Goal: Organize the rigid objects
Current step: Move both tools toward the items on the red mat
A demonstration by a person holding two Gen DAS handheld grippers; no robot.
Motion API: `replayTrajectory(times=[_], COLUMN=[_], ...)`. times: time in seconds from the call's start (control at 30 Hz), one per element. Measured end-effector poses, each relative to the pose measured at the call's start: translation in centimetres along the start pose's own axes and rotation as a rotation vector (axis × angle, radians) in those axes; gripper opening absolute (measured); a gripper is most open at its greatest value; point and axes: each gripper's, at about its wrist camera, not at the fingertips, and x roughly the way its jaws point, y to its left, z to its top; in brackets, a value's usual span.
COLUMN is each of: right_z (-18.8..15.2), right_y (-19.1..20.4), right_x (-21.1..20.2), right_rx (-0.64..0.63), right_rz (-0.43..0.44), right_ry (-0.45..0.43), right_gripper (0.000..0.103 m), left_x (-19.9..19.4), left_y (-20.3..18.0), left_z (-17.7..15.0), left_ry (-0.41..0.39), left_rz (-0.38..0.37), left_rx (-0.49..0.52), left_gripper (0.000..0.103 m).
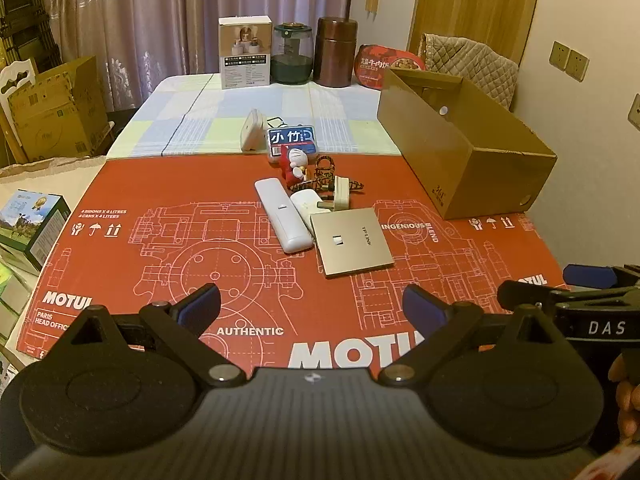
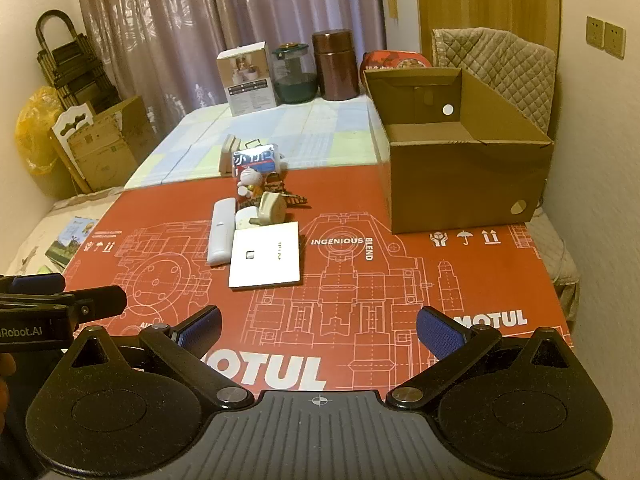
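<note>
At the back stand a white printed carton (image 1: pixel 245 52), a green glass jar (image 1: pixel 292 54) and a brown metal tin (image 1: pixel 335 52), before purple curtains (image 1: pixel 192 16).

Doraemon figure (image 1: pixel 291 164) hides lower part of blue-label case (image 1: pixel 292 141). Plug adapter (image 2: pixel 273 209) covers most of the patterned clip (image 2: pixel 294 198) in right view. Round white item (image 1: pixel 306 204) half under TP-Link wall plate (image 1: pixel 349 240). Red food tub (image 2: pixel 396 60) mostly behind cardboard box (image 2: pixel 464 184). Box text too small to read.
</note>
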Motion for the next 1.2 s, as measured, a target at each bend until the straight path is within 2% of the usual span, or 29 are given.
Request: replayTrajectory(times=[0.67, 1.2], right_z=[0.6, 0.6], right_y=[1.9, 3.4], right_x=[-0.8, -1.0], right_rx=[0.012, -0.026], right_rz=[-0.029, -0.033], right_ry=[-0.029, -0.028], right_gripper=[0.101, 0.101], left_x=[-0.8, -1.4], left_y=[1.6, 2.9], left_z=[0.4, 0.2], left_ry=[-0.020, -0.038], left_rz=[-0.039, -0.048], left_rx=[0.008, -0.031], left_gripper=[0.096, 0.096])
